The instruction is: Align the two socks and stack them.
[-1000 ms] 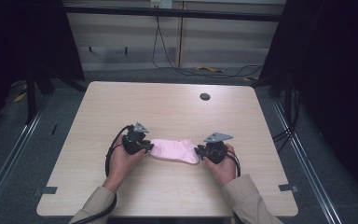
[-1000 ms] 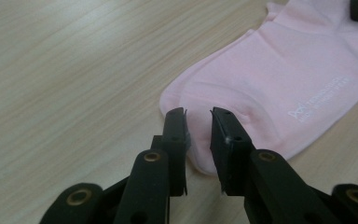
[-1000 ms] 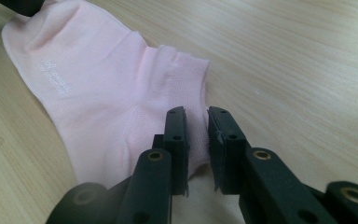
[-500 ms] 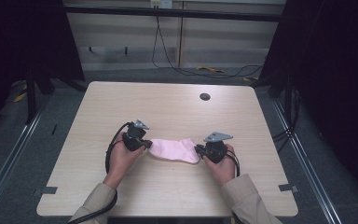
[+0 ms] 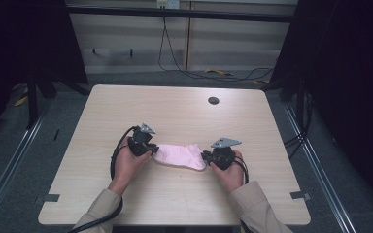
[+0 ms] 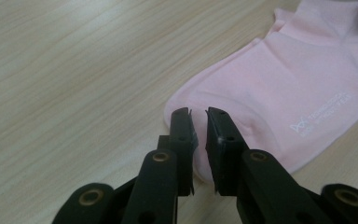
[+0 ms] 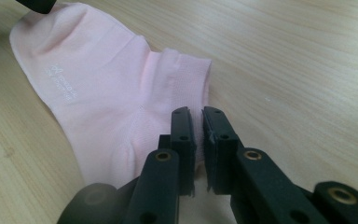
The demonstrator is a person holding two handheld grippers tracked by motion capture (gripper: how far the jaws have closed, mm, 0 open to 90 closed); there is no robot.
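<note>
A pale pink ankle sock [image 5: 179, 155] lies flat on the wooden table [image 5: 175, 111], lengthways between my two grippers. My left gripper [image 5: 151, 149] is at the sock's left end, the toe. In the left gripper view its jaws [image 6: 198, 114] stand almost together with the toe edge of the sock [image 6: 284, 84] pinched between them. My right gripper [image 5: 205, 158] is at the right end. In the right gripper view it [image 7: 196, 112] is shut on the sock [image 7: 107, 84] near the heel, below the cuff. White print shows on the sole.
A dark round grommet [image 5: 213, 100] sits in the table's far right part. Bare wood lies all round the sock. Black cables trail from both grippers towards the front edge. Dark frame posts and floor rails flank the table.
</note>
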